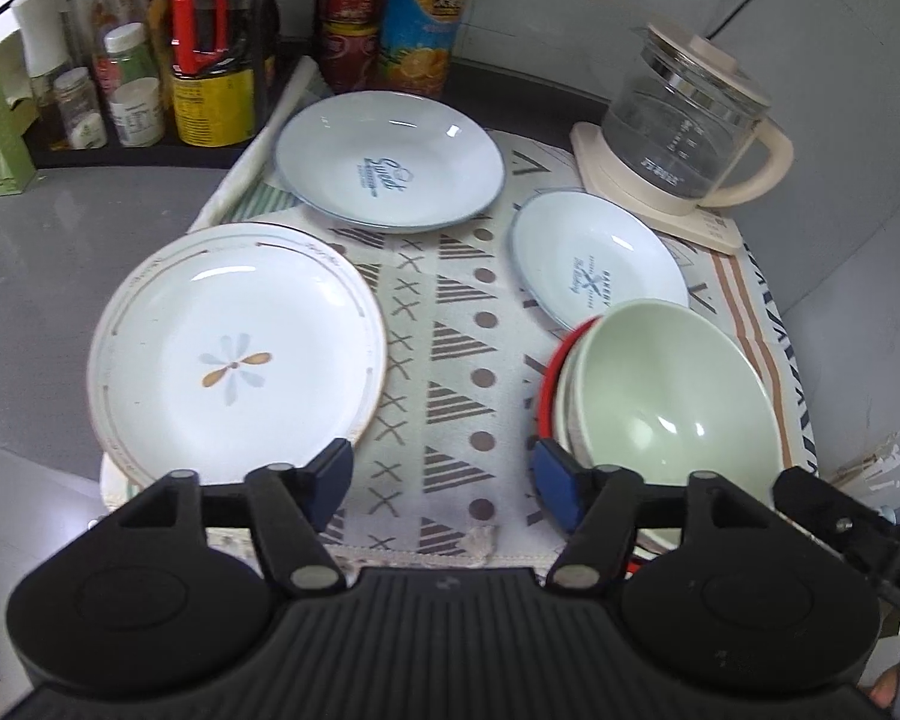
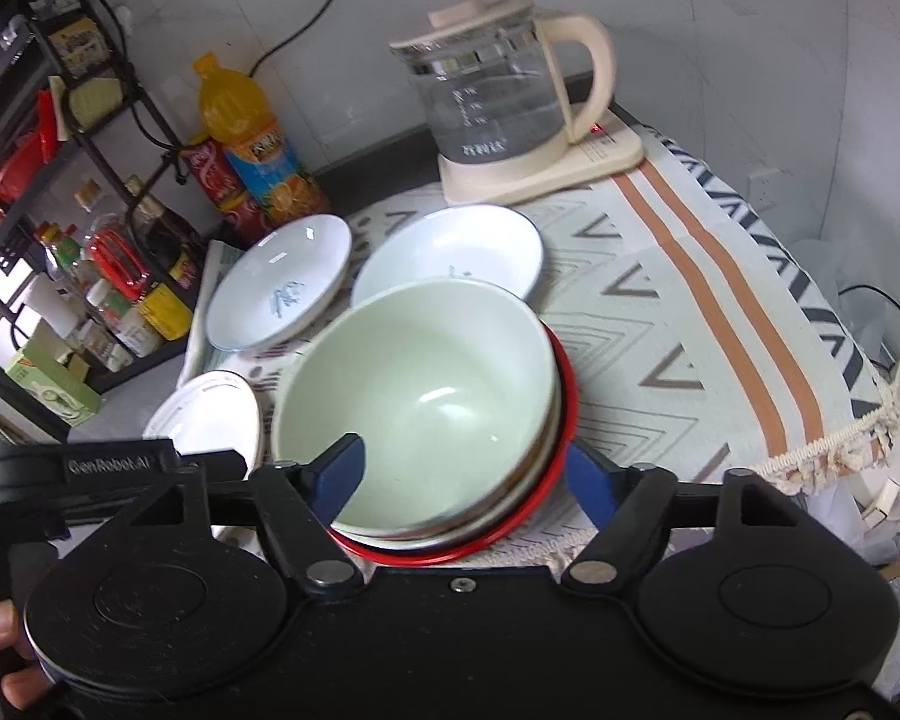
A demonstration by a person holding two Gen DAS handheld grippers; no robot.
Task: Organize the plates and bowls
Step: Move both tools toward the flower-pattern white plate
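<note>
Both the left hand-held gripper (image 1: 444,483) and the right hand-held gripper (image 2: 465,477) were released; the green bowl (image 2: 426,402) sat nested, tilted, on the desk (image 1: 42,276) cloth, so a careless nudge could topple the stack.

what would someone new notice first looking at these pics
Probably the pale green bowl, nested on top of a stack with a red rim at the bottom, right in front of the open right gripper, whose blue pads straddle its near edge. Next, the flower-print plate at the near left of the patterned cloth, beside the open left gripper. At the back stands a glass kettle on its cream base.
</note>
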